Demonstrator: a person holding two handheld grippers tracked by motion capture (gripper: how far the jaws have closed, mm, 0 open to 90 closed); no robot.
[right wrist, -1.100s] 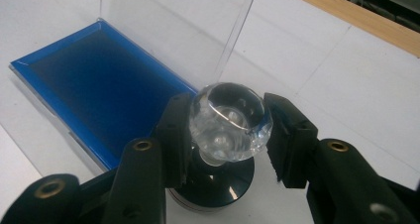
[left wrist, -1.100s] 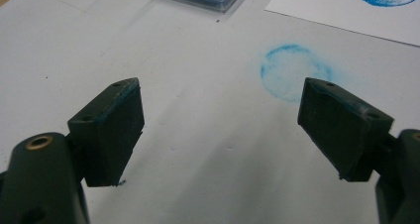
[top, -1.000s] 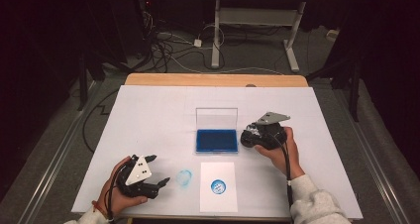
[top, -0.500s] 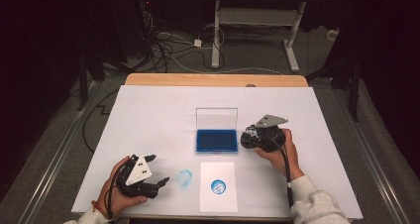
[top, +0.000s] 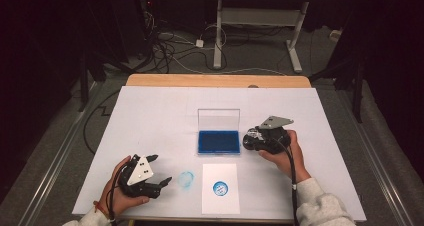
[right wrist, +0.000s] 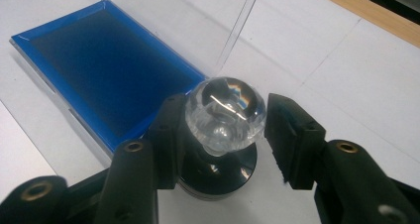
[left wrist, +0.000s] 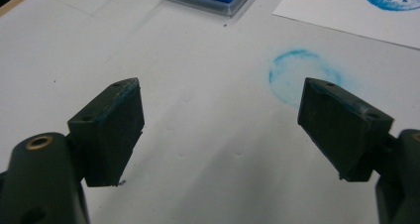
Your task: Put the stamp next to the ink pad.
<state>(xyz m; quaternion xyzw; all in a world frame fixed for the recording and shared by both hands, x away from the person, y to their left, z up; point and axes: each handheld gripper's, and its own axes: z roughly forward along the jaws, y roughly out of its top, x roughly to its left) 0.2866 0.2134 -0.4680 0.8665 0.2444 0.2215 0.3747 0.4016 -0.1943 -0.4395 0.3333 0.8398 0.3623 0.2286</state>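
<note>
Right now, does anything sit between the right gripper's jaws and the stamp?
Nothing visible does. The right gripper straddles the stamp: one jaw looks against its clear knob, the other has a small gap. The ink pad lies beyond.

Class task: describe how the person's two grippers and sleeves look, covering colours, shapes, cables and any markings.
Both the left gripper and the right gripper are black, each topped by a grey three-cornered plate with small dark holes. Their jaws are blocky black wedges with brass-coloured eyelets at the base. A black cable trails from each. The sleeves are light grey; a red band circles the left wrist.
</note>
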